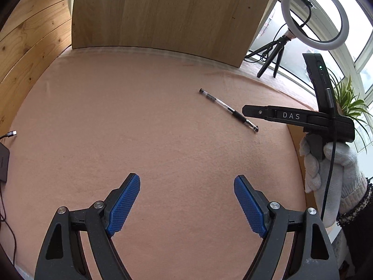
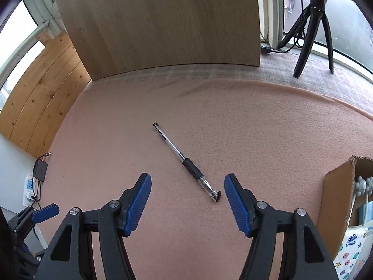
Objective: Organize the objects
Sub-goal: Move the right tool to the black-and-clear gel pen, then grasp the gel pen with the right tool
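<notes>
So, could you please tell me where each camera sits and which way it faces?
Left wrist: on the left gripper, jaws open, looking across the pink cloth toward the wooden board; right gripper in a gloved hand at right.
Right wrist: on the right gripper, jaws open, facing the pen.
Shared: pen, board, cloth.

Each camera sits behind its own jaws, tilted down over the bench and facing the wooden board (image 1: 163,11) at the back. The left view looks from farther off and takes in the right gripper (image 1: 247,112) to its right. The right view sits nearer. Both share the pen (image 2: 186,161) ahead of the jaws.
</notes>
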Demonstrator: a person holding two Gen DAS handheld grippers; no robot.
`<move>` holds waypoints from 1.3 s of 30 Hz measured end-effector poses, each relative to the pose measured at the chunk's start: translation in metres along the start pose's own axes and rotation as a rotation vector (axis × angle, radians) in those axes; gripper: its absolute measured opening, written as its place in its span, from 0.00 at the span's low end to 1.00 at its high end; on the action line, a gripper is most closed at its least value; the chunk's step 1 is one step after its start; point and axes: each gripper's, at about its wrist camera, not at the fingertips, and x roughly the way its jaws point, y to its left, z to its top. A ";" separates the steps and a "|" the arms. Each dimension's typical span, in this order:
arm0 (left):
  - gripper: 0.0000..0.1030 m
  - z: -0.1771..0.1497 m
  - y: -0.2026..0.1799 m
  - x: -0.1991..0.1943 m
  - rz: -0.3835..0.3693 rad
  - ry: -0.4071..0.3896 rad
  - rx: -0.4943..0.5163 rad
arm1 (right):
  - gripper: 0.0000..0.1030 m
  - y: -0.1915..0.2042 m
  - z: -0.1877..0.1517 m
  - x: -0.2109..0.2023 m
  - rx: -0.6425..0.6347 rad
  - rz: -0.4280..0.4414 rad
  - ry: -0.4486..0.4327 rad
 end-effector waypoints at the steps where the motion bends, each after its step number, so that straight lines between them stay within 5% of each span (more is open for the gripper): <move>1: 0.83 -0.002 0.006 -0.002 0.005 0.000 -0.009 | 0.60 0.003 0.002 0.006 -0.018 -0.009 0.010; 15: 0.81 -0.009 0.041 -0.006 0.010 0.014 -0.063 | 0.41 0.009 0.009 0.047 -0.084 -0.096 0.082; 19: 0.81 -0.008 0.038 -0.004 0.002 0.017 -0.059 | 0.25 0.011 0.010 0.046 -0.099 -0.100 0.101; 25: 0.80 -0.006 0.031 -0.003 -0.009 0.018 -0.044 | 0.14 0.016 0.005 0.044 -0.112 -0.120 0.112; 39: 0.79 -0.003 0.011 0.004 -0.045 0.025 -0.019 | 0.09 0.008 -0.046 0.009 0.020 -0.072 0.061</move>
